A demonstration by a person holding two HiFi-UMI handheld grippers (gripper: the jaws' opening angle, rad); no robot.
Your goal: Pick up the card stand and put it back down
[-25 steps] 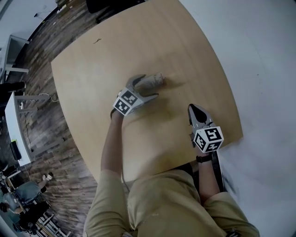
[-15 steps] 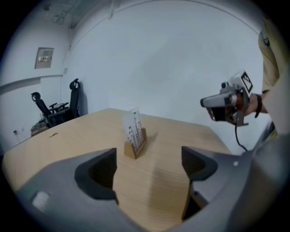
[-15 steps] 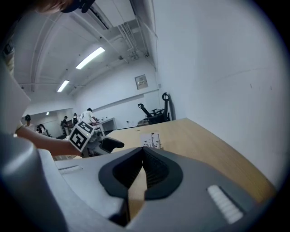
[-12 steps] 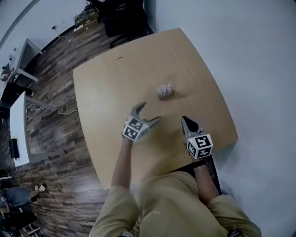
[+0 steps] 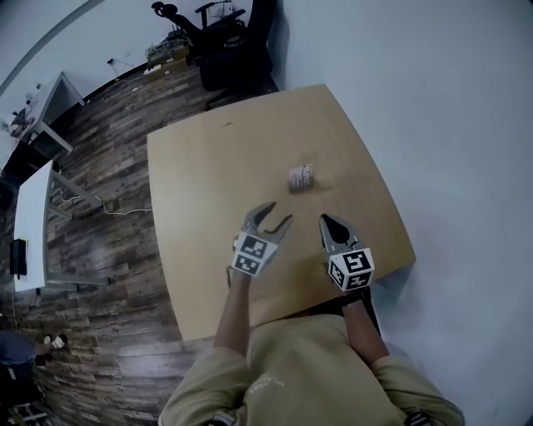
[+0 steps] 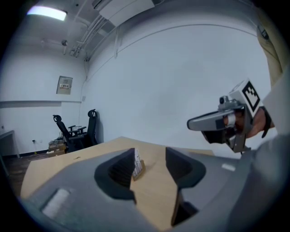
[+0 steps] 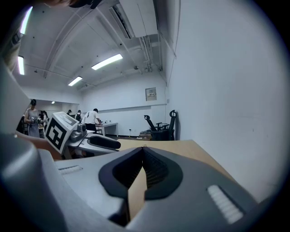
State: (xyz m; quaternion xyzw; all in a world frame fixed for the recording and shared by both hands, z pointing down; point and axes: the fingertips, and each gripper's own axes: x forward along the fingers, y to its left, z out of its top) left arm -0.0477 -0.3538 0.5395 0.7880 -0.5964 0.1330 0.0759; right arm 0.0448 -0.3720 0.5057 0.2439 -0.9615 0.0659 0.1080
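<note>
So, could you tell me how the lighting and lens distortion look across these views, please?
Head view: even light, the fisheye bows the edges of the table, and the card stand throws a faint shadow. Left gripper view: dark vignette at the corners, one ceiling lamp blown out. Right gripper view: same vignette, bright strip lights, the close right claw soft.

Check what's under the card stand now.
The card stand sits straight on the wooden table, with nothing else visible beneath it. Its underside and the patch of tabletop it covers are hidden.
</note>
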